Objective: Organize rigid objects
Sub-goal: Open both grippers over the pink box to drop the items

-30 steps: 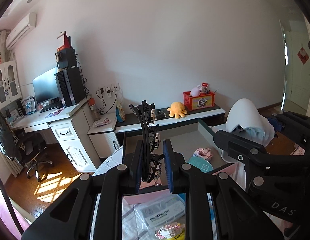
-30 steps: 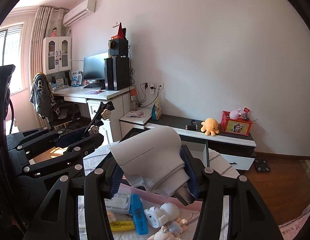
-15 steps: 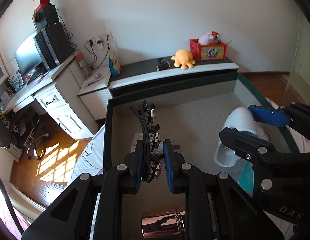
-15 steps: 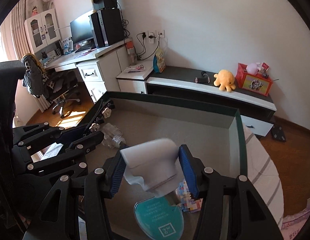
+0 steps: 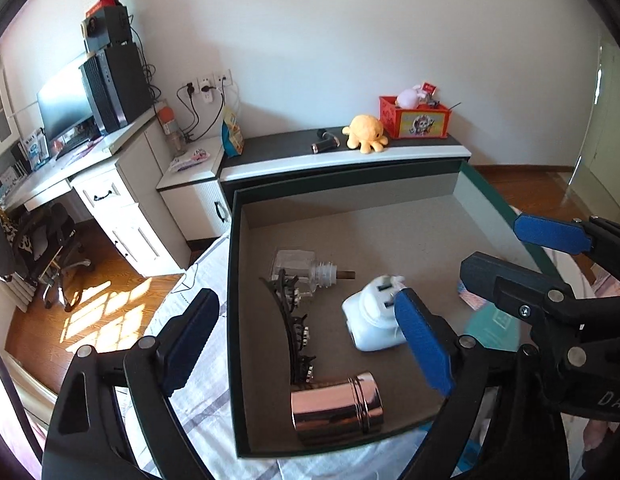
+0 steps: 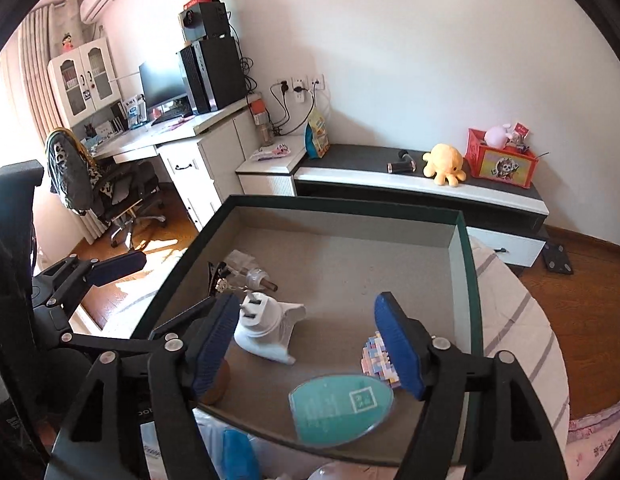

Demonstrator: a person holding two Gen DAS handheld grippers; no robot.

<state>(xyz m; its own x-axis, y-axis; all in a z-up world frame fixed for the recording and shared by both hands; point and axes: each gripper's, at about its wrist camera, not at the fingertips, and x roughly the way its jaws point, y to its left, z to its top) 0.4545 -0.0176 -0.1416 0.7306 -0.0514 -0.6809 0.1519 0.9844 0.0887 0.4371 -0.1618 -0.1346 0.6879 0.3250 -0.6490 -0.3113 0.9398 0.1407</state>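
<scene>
A dark green box [image 5: 231, 320] with a grey floor lies on the bed. My left gripper [image 5: 310, 332] hangs over its left side, jaws opening wide. The black hair clip [image 5: 288, 320] lies loose on the floor below them, touching neither pad. My right gripper [image 6: 306, 344] is over the box's near side, jaws also opening. The white plug-in device [image 6: 270, 332] lies on the floor by its left pad [image 6: 214, 344], not held. The box also holds a clear glass bottle [image 5: 296, 274], a shiny metal can [image 5: 336, 408], a teal oval disc [image 6: 340, 408] and a pastel block figure [image 6: 376, 356].
The box sits on a striped sheet [image 5: 190, 412]. Beyond it stands a low cabinet [image 5: 342, 156] with a yellow octopus plush [image 5: 366, 132] and a red crate [image 5: 414, 118]. A white desk [image 5: 110, 168] with a monitor and an office chair [image 5: 54, 244] are to the left.
Both grippers came down over the box. The left jaws opened and let go of the hair clip; the right jaws opened and let go of the white plug-in device, which now lies on the floor.
</scene>
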